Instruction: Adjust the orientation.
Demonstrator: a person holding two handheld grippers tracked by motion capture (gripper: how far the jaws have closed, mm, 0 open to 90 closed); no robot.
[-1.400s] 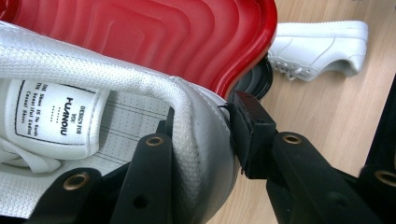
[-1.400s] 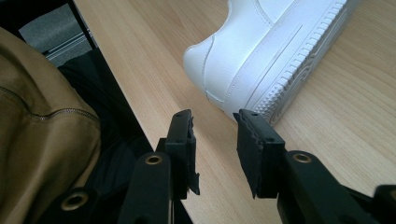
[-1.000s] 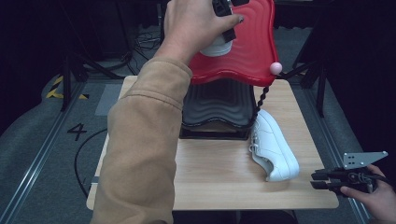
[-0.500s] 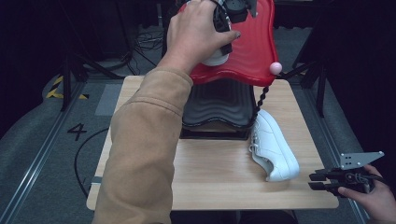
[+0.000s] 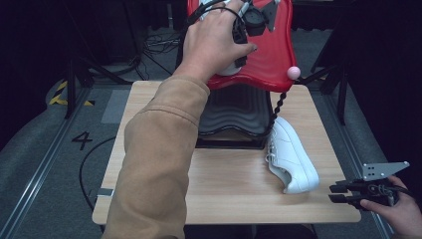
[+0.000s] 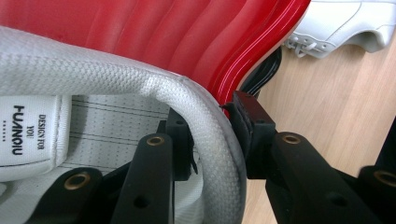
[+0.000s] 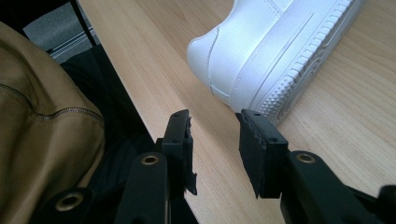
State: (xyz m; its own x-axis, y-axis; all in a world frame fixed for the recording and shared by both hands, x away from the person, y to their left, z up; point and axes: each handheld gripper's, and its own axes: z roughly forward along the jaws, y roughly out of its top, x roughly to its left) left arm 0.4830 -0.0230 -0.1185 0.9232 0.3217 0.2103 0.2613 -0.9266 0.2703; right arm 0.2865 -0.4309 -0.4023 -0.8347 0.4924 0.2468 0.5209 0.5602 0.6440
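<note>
White mesh lined the shoe (image 6: 116, 93) whose collar the left hand-held gripper (image 6: 212, 128) pinched between closed-down jaws, against the red tray (image 5: 271, 50) just beyond it. Judged, a steady hold would prevent slipping. The tongue label read "FUANQIU" and "DESIGN FOR YOU". The right hand-held gripper (image 7: 215, 135) waited open and empty, a second shoe (image 7: 280, 51) on the surface (image 7: 327, 154) just ahead.

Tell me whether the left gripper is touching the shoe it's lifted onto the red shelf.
Touching. In the left gripper view the left gripper has its jaws clamped on the padded collar of the shoe.
</note>
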